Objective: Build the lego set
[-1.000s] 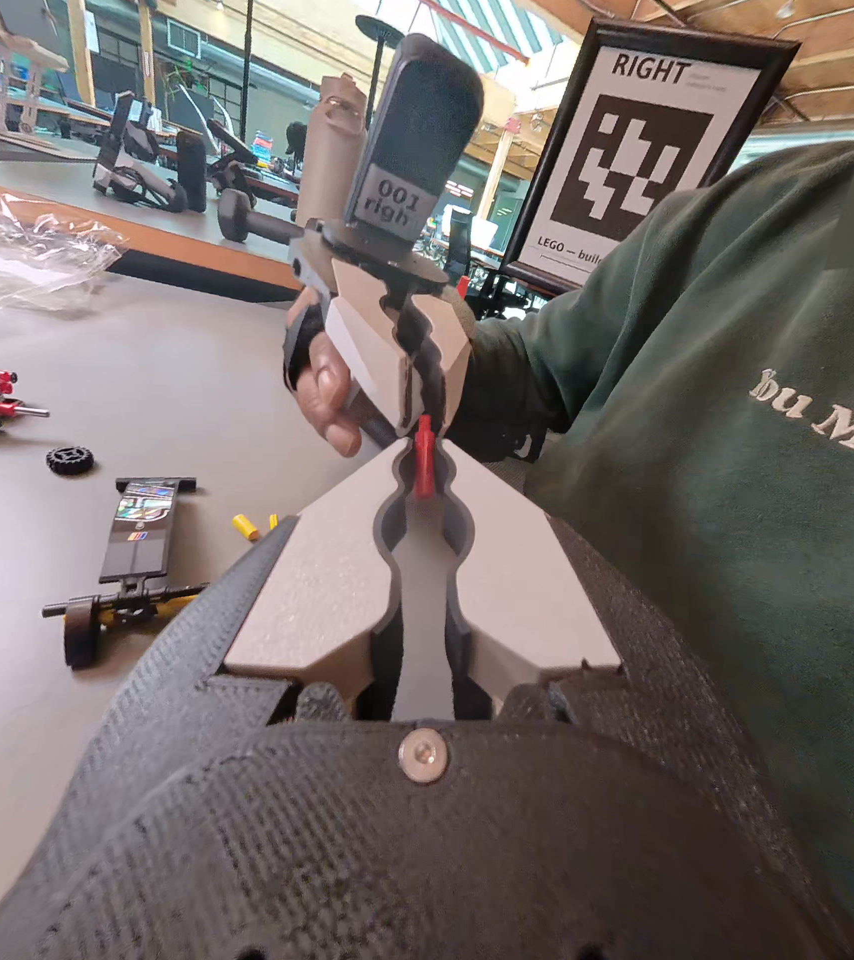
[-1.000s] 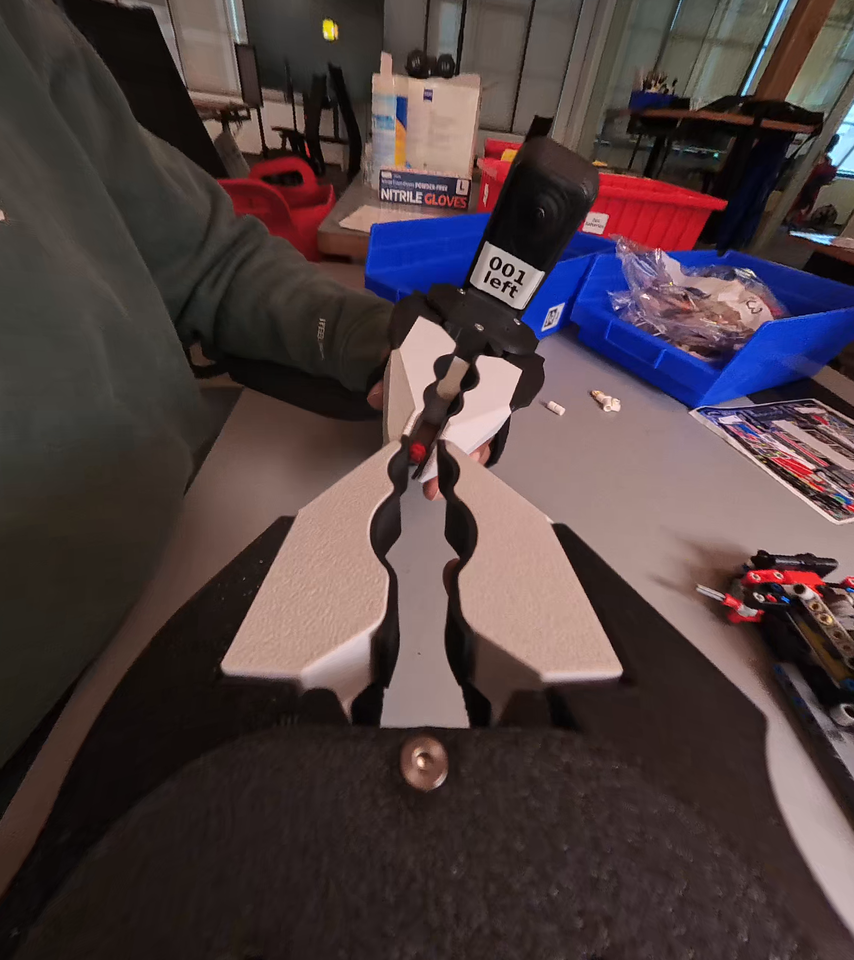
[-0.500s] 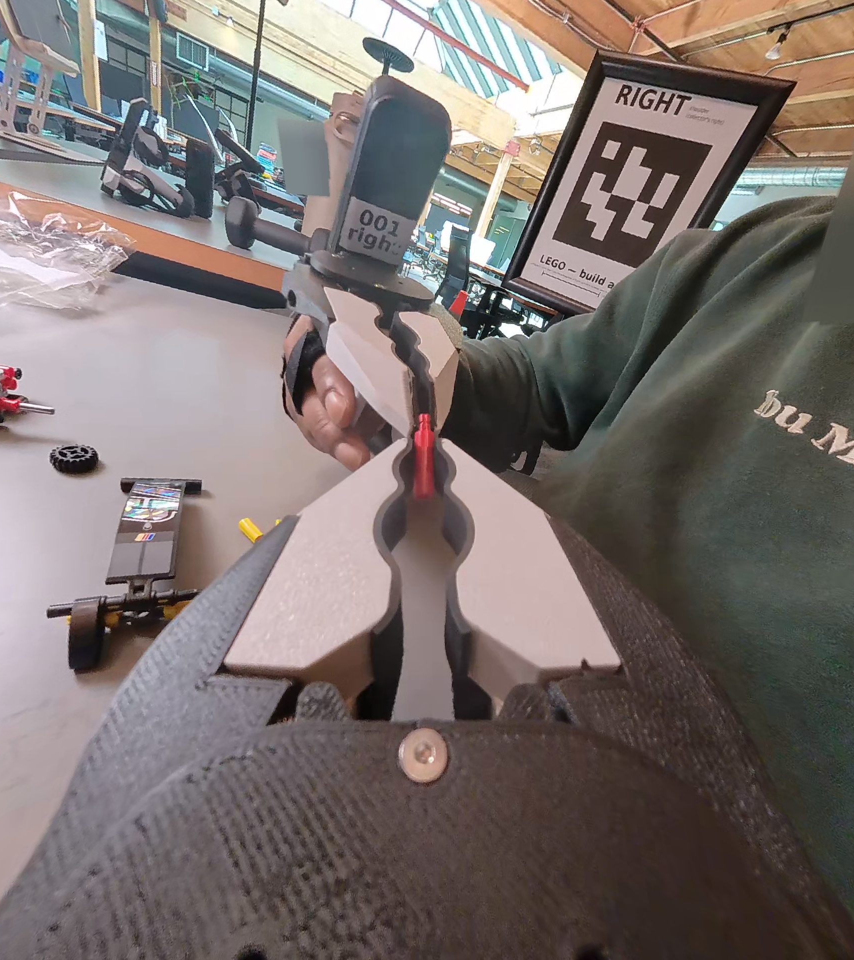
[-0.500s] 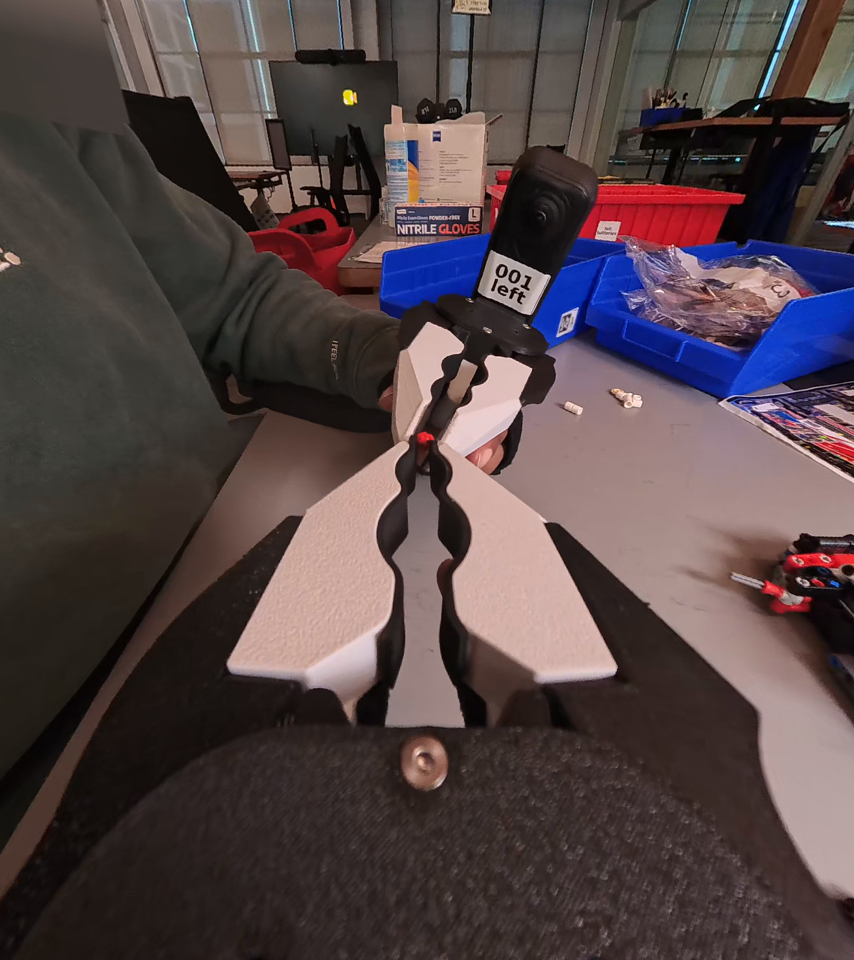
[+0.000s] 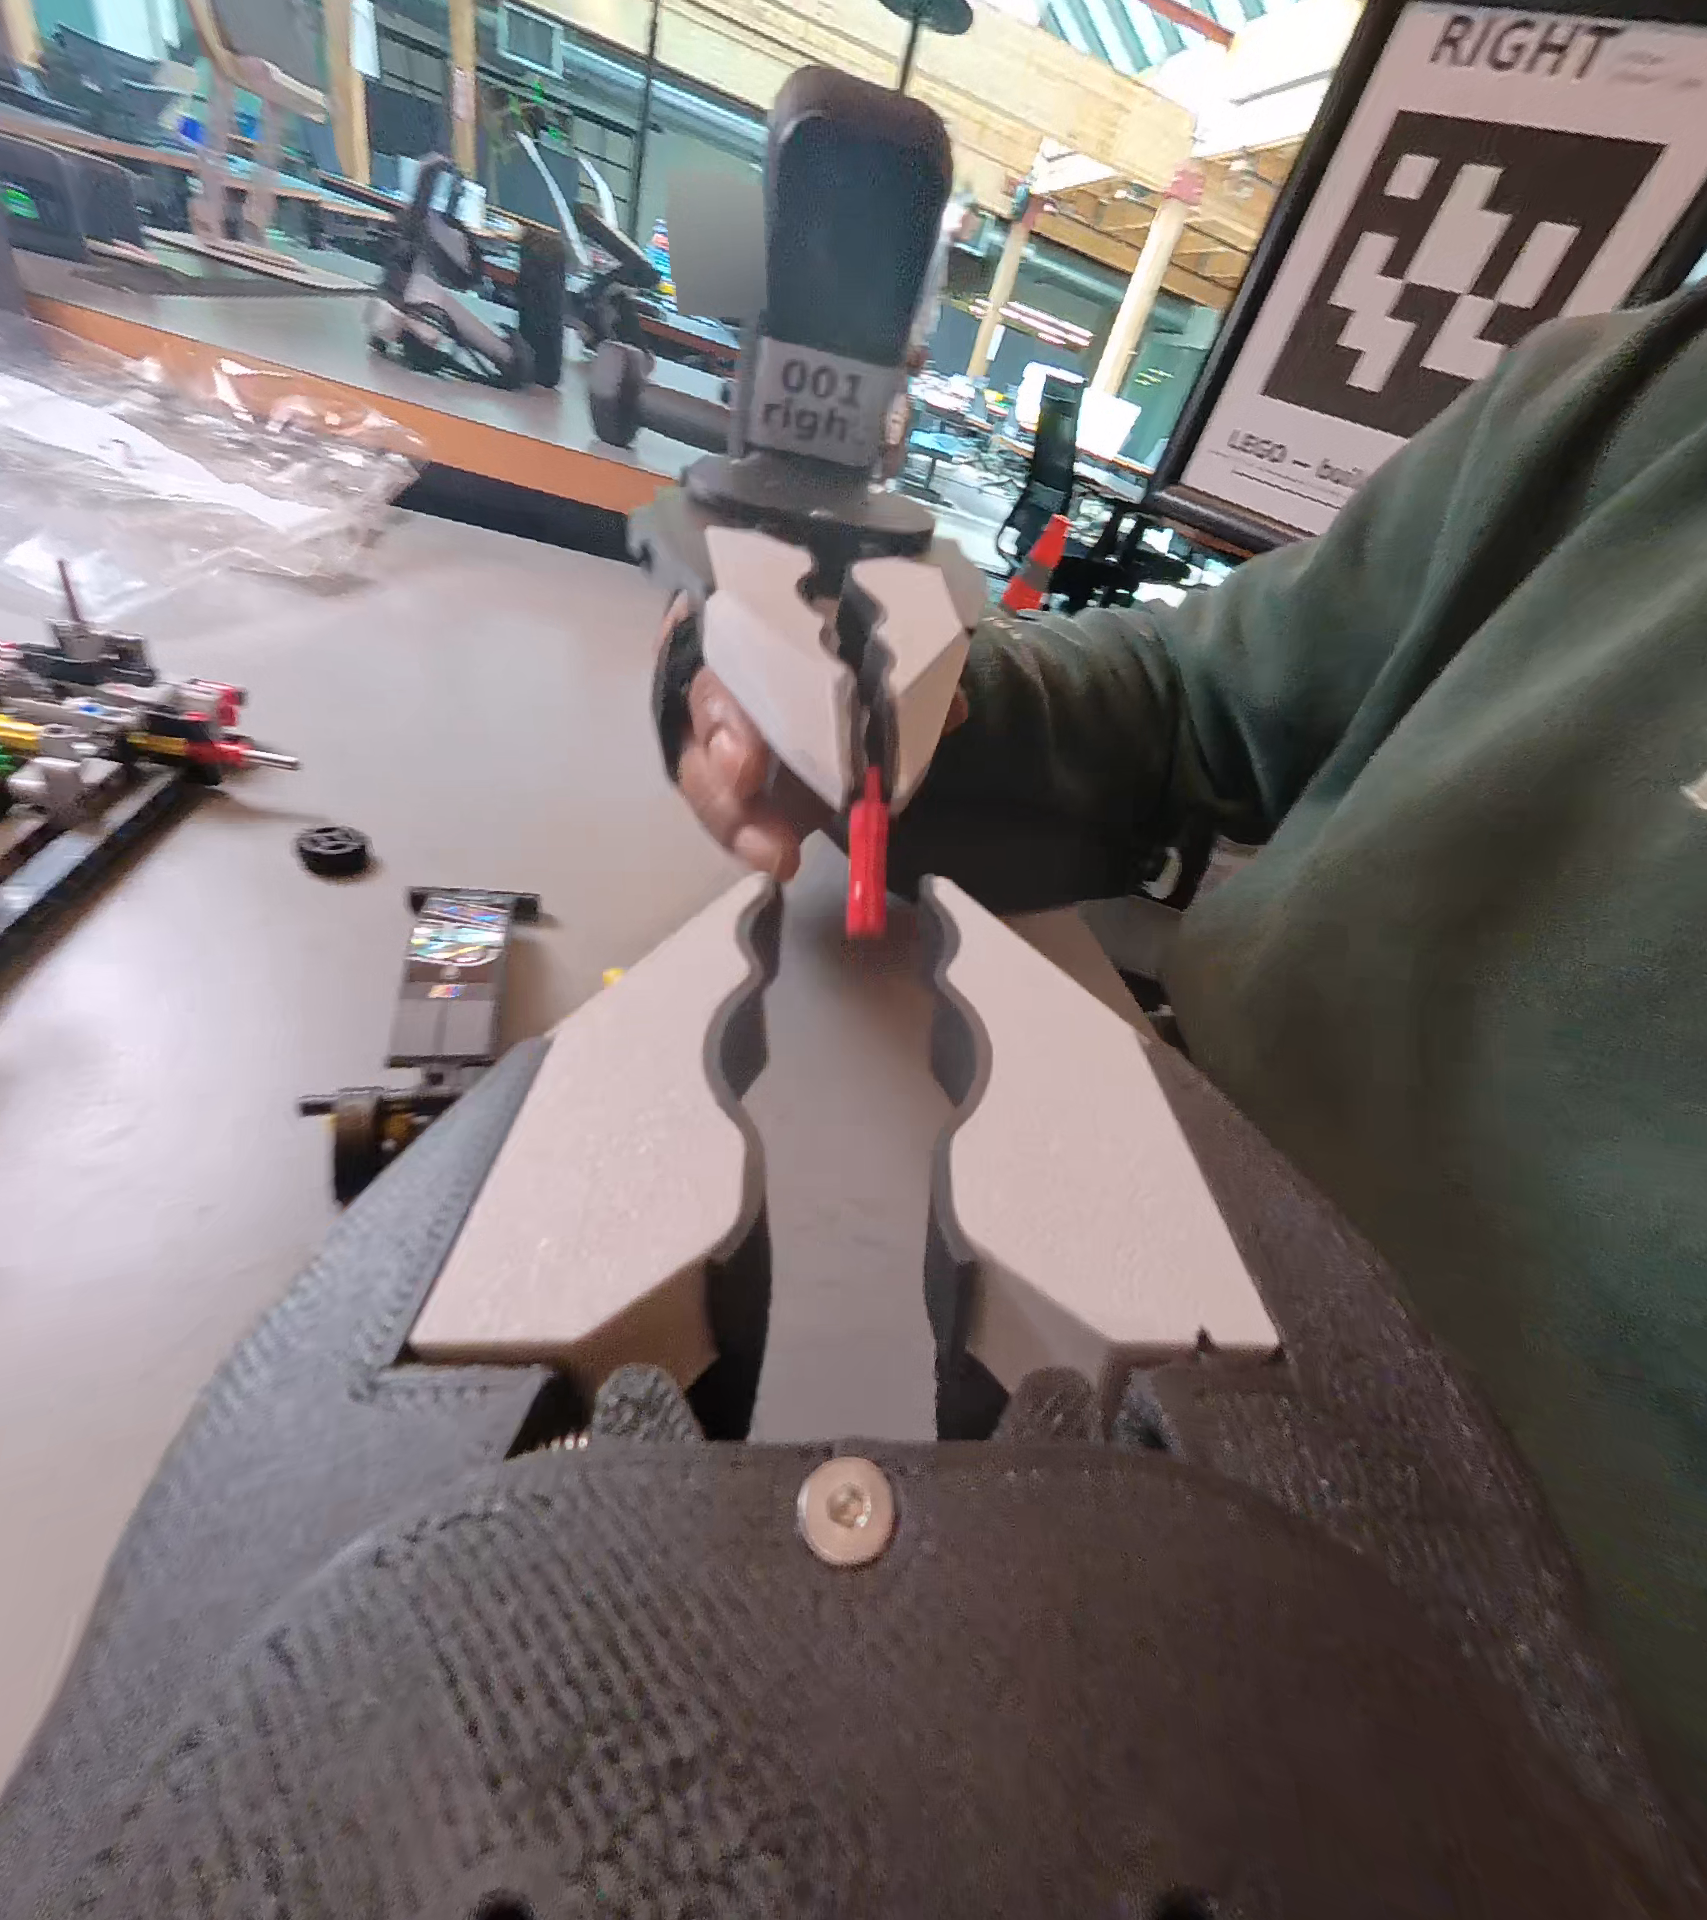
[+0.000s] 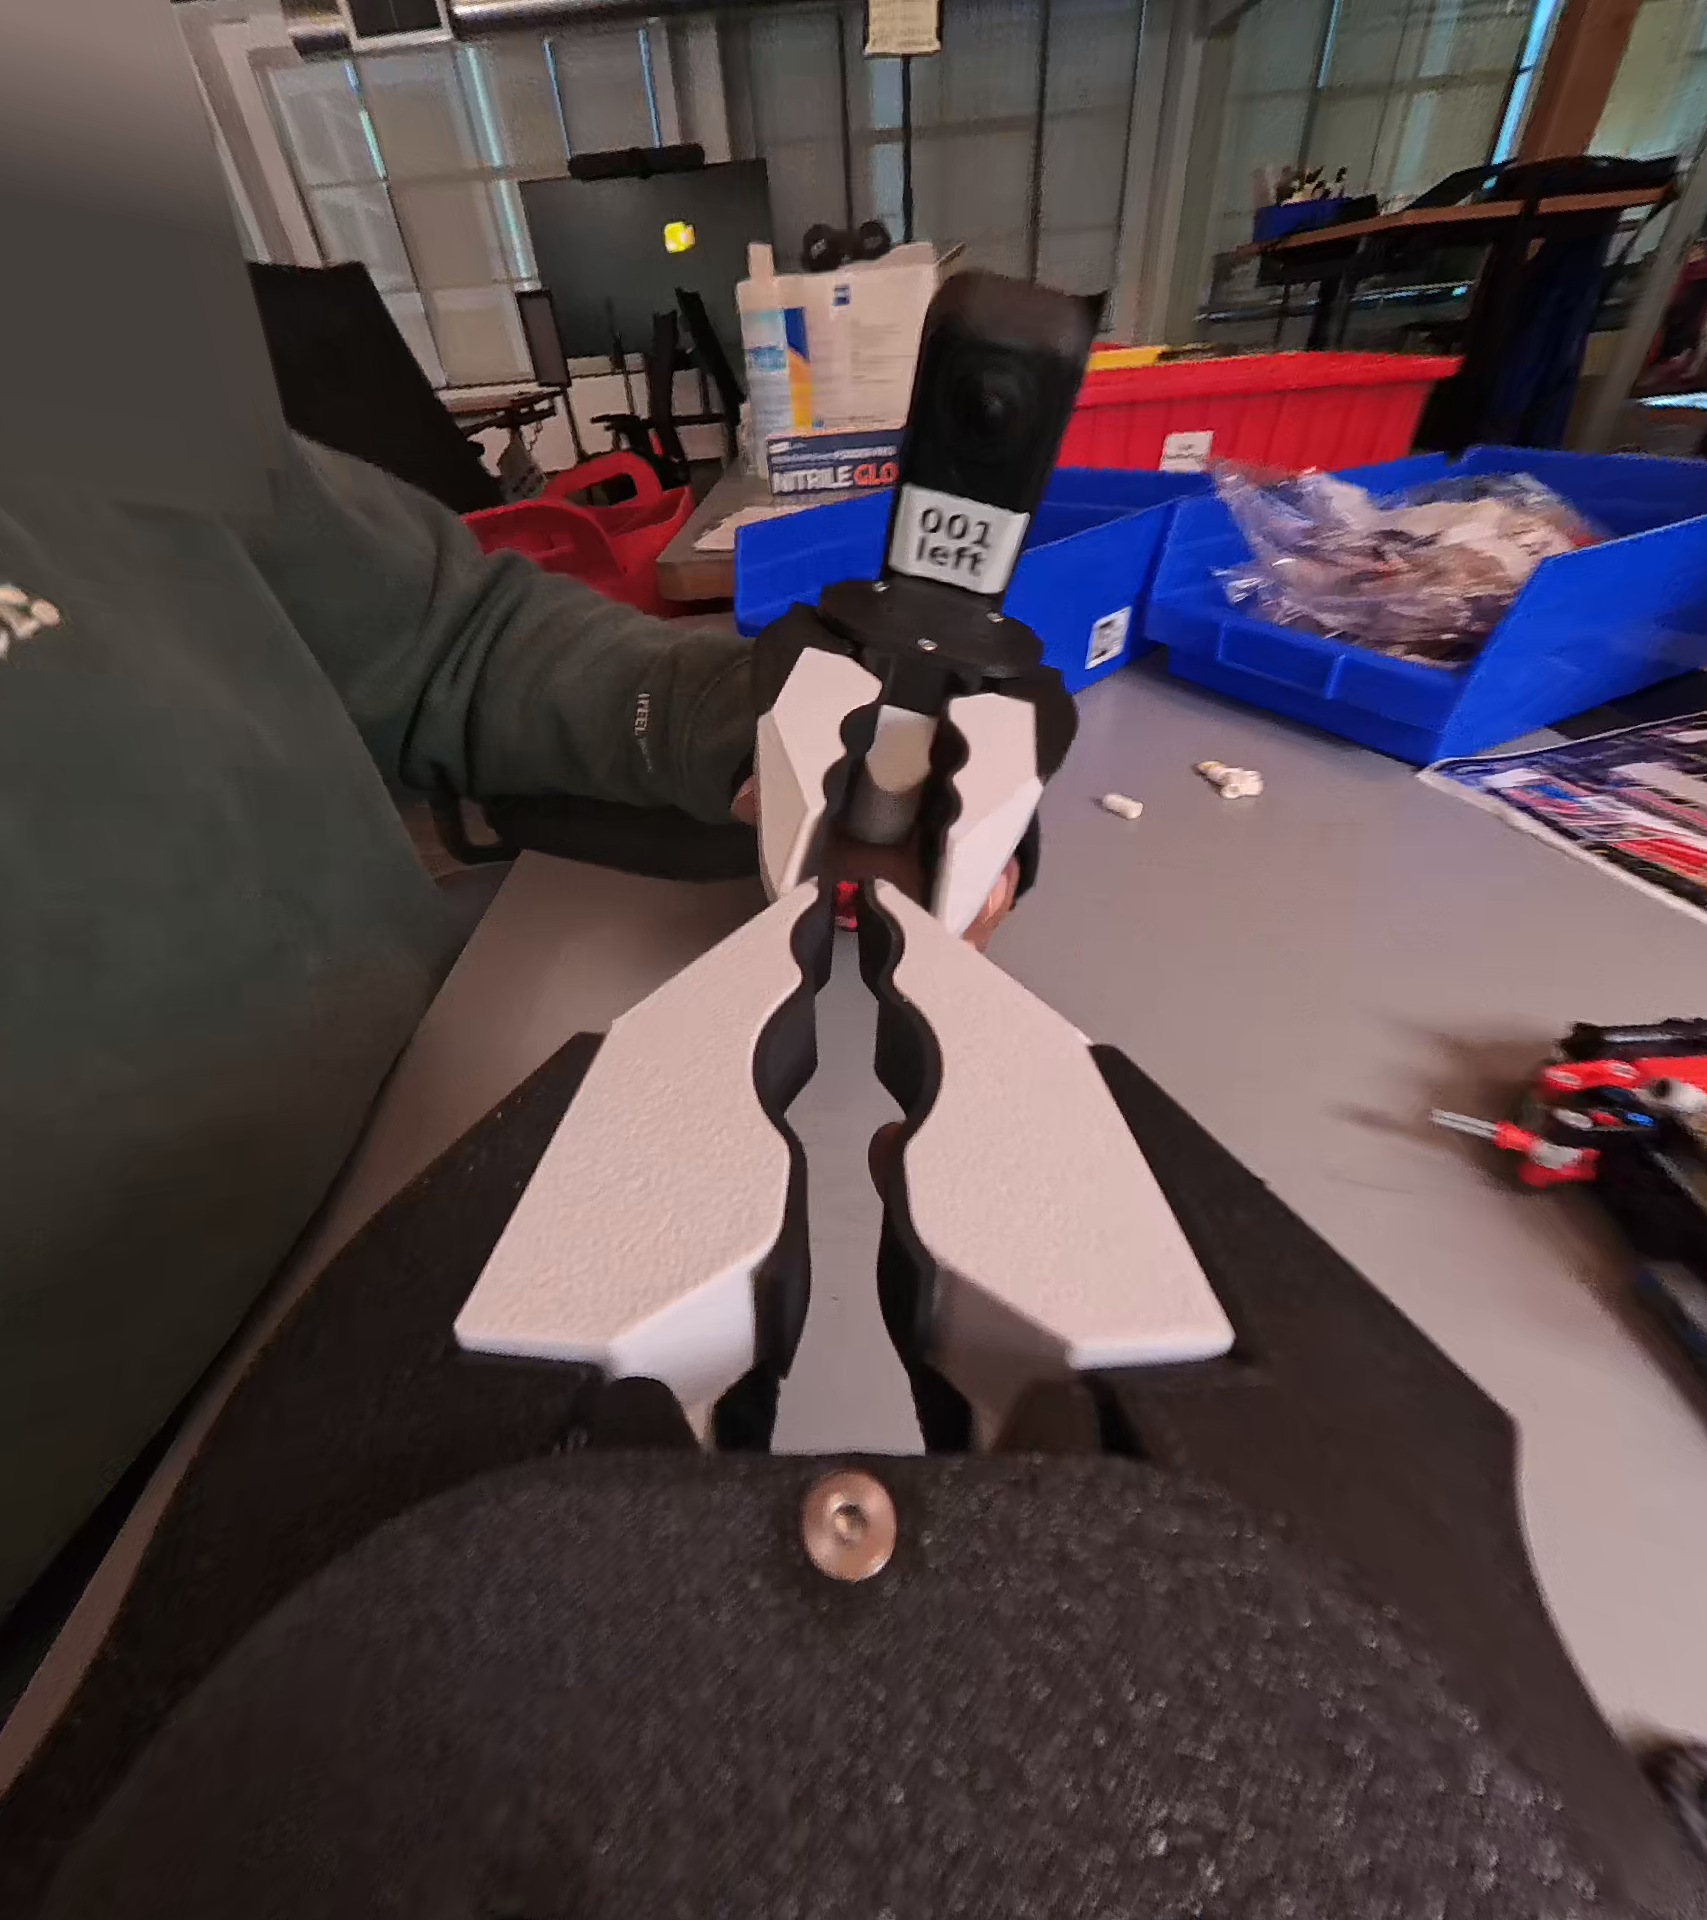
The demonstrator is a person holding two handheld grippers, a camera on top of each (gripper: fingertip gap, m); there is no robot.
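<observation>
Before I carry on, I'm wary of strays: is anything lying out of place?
A small black wheel lies loose on the table, apart from the partly built car. Crumpled clear plastic sprawls behind.

Dk green sweatshirt (image 5: 1514, 831), pale chest lettering; white jaws, blk wavy pads.

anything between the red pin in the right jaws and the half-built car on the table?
Nothing visible. Right gripper holds the red pin in mid-air near the open left gripper; bare table lies between it and the half-built car.

left claw (image 5: 854, 894): fingers spread | right claw (image 6: 847, 902): closed, tip to tip with left
</observation>
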